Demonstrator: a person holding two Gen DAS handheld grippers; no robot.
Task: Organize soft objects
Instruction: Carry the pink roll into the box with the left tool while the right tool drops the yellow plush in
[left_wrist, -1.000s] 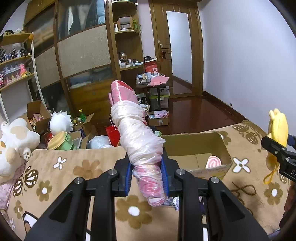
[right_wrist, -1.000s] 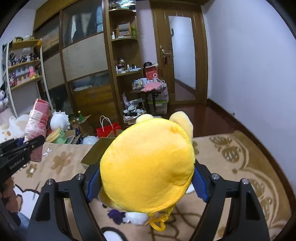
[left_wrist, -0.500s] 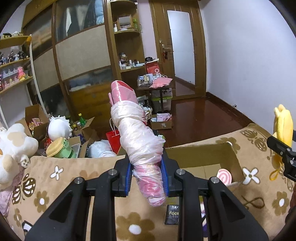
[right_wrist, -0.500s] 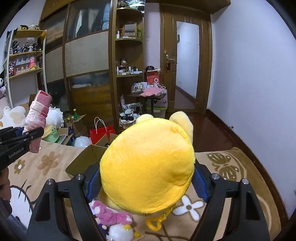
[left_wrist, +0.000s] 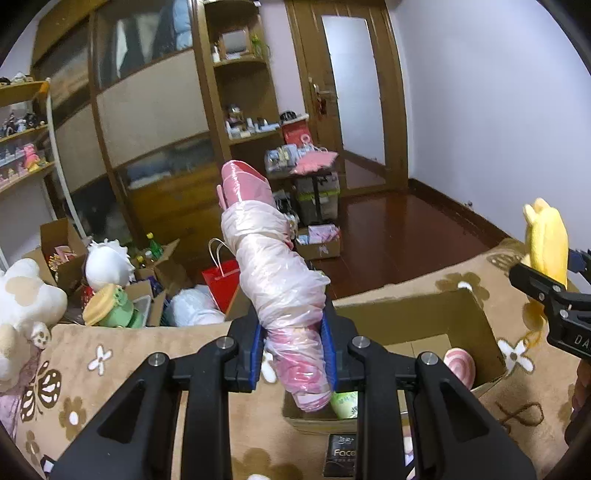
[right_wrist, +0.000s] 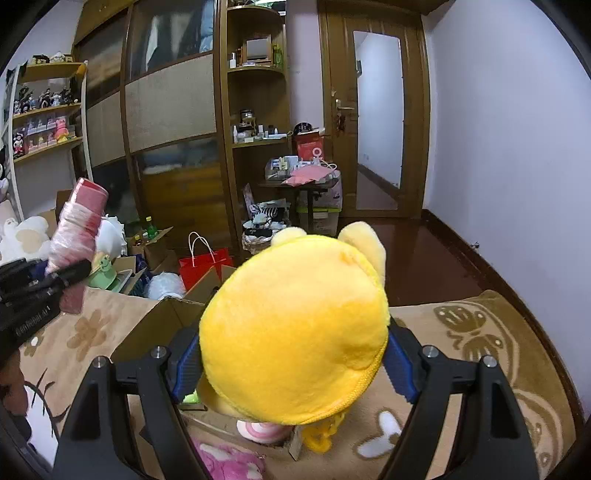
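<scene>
Surface: flower-patterned brown blanket (left_wrist: 110, 354) is covering the work area, with the cardboard box (left_wrist: 476, 328) sitting open on it.
Left gripper: left gripper (left_wrist: 293, 354) is clamping a long pink bundle wrapped in plastic (left_wrist: 273, 266), pads pressing on its lower part; the bundle is standing tilted, its lower end hanging over the near left corner of the box.
Right gripper: right gripper (right_wrist: 291, 369) is squeezing a round yellow plush toy (right_wrist: 295, 332) between its blue pads (right_wrist: 183, 365); the toy's yellow cord is dangling below it, over the near edge of the box.
Box contents: a pink-and-white swirl item (left_wrist: 459, 369) and a pale green item (left_wrist: 345, 404) are lying inside; the rest of the floor is hidden.
Near the box: a fluffy pink toy (right_wrist: 229, 461) and a small dark packet (left_wrist: 341, 456) are lying on the blanket just outside it.
Step in hand: both held items are being carried to the box, judging by their position over it.
Next move: each gripper is needing to lower into the opening and release; the long bundle is likely needing to be tipped flatter to fit.
Risk: the cord is liable to catch on the cardboard edge.
Background: wooden wardrobe (right_wrist: 170, 110), cluttered shelves and a door (right_wrist: 376, 118) are standing beyond a dark floor strewn with boxes and a red bag (left_wrist: 221, 275).
</scene>
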